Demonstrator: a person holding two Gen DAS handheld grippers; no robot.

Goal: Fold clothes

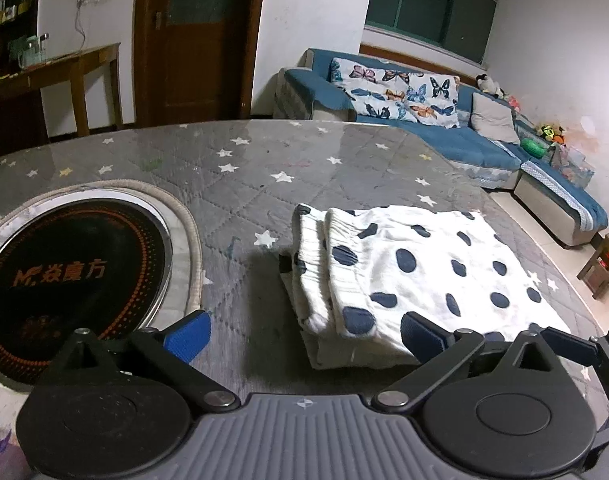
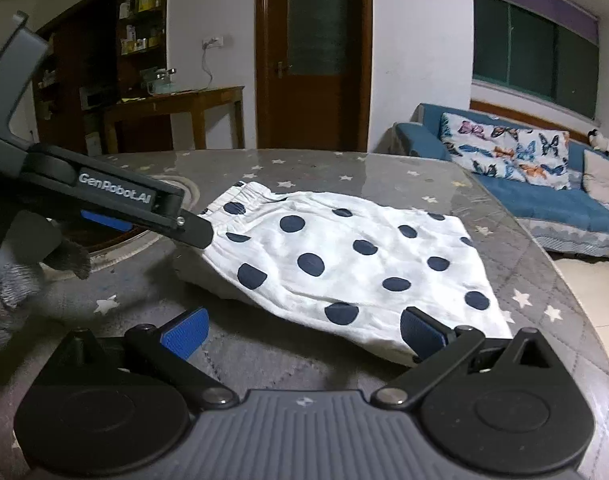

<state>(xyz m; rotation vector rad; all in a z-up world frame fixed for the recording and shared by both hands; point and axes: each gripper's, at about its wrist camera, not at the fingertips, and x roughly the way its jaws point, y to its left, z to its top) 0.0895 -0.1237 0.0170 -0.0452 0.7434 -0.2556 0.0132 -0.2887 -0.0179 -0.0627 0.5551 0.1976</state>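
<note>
Left wrist view. Left claw (image 1: 304, 338) stands wide open, nothing between its blue pads (image 1: 188, 338). Its right-hand pad sits over the near edge of the garment (image 1: 408, 276); whether it touches cannot be told. The garment is white cloth with dark blue dots, folded into a flat stack, elastic waistband at 9 o'clock of the stack. It lies on the table (image 1: 232, 184), which carries a grey quilted cover with white stars. At 9 o'clock of the garment, well apart, a round black hob (image 1: 76, 276) is set into the table, ringed by a pale trim. At 4 o'clock of the frame, part of the right claw's black linkage (image 1: 572, 346) shows at the garment's near corner. Beyond the table, at 1 o'clock, a blue sofa (image 1: 484, 148) with a butterfly cushion (image 1: 396, 96).

Right wrist view. Right claw (image 2: 304, 334) also wide open, empty. Its right-hand pad (image 2: 422, 334) overlaps the garment's (image 2: 344, 252) near edge; contact not clear. The garment lies flat on the table (image 2: 384, 176), ahead of the claw from 11 to 2 o'clock. The left claw (image 2: 192, 228) enters from 9 o'clock, its black finger tip at the waistband end. A gloved hand (image 2: 20, 272) shows at the frame's left edge. A brown door (image 2: 312, 52) stands at 12 o'clock.
</note>
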